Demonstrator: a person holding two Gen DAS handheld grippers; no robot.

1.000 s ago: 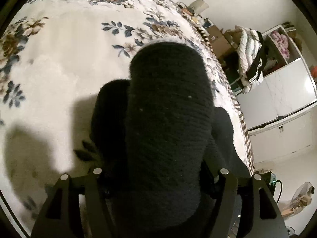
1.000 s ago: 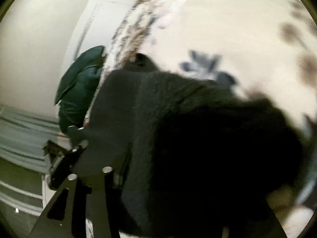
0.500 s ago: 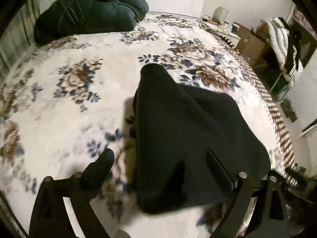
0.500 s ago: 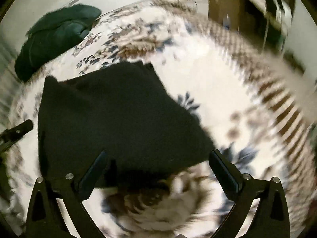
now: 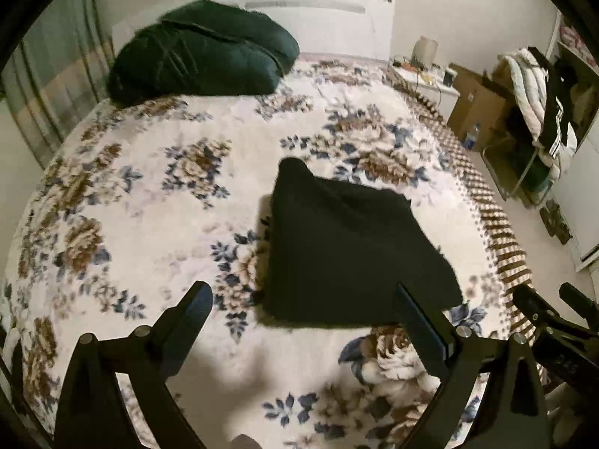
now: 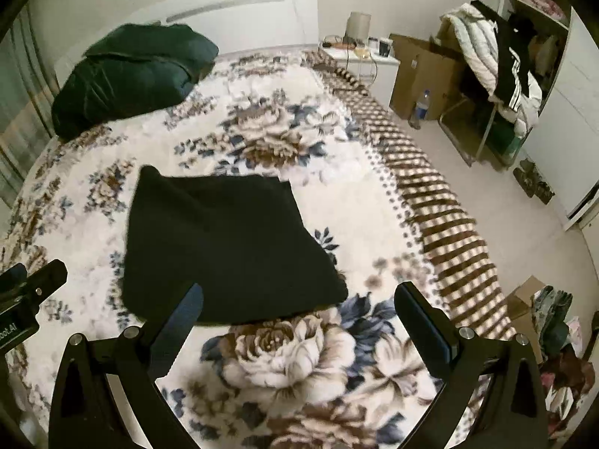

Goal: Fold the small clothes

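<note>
A black knit garment (image 5: 344,254) (image 6: 224,247) lies folded flat on the floral blanket (image 5: 149,187) (image 6: 284,359), one corner poking up at its far left. My left gripper (image 5: 301,295) hovers above its near edge, open, nothing between its fingers. My right gripper (image 6: 298,293) is also open and empty, above the garment's near right corner. Each gripper shows at the edge of the other's view: the right gripper's body (image 5: 554,321) to the right, the left gripper's body (image 6: 30,292) to the left.
A dark green bundle of bedding (image 5: 202,56) (image 6: 131,75) sits at the head of the bed. The bed's striped right edge (image 6: 441,205) drops to the floor. Beyond it stand a cardboard box (image 6: 423,71), a water bottle (image 6: 421,104) and a chair piled with clothes (image 6: 494,60).
Both grippers have let go of the black garment and opened wide. They rose and pulled back, and the garment now lies folded on the blanket.
</note>
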